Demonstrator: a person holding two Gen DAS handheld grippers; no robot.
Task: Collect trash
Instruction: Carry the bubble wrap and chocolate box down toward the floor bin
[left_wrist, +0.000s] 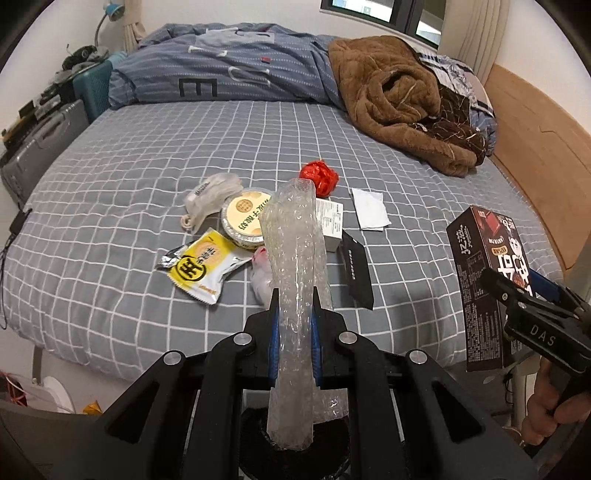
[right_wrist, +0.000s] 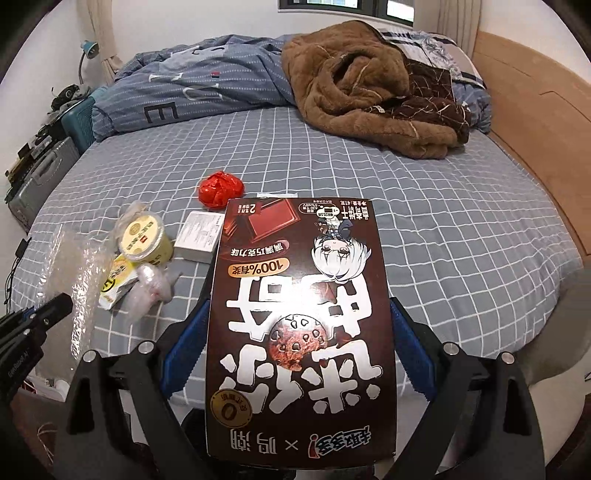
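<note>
Two grippers, left gripper (left_wrist: 294, 314) clamping bubble wrap (left_wrist: 293, 251)

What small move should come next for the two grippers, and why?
Probably carry both loads off to a bin, none of which shows here: the left gripper is shut on the bubble wrap, the right gripper on the chocolate box, both clear of the bed.

Black hand-held gripper (left_wrist: 295, 306), blue pads, silver screws

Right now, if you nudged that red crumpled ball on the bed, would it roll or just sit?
The red crumpled ball looks like scrunched thin plastic, so probably very light. Its lumpy shape and the soft checked sheet suggest it would scoot or wobble rather than roll far.
</note>
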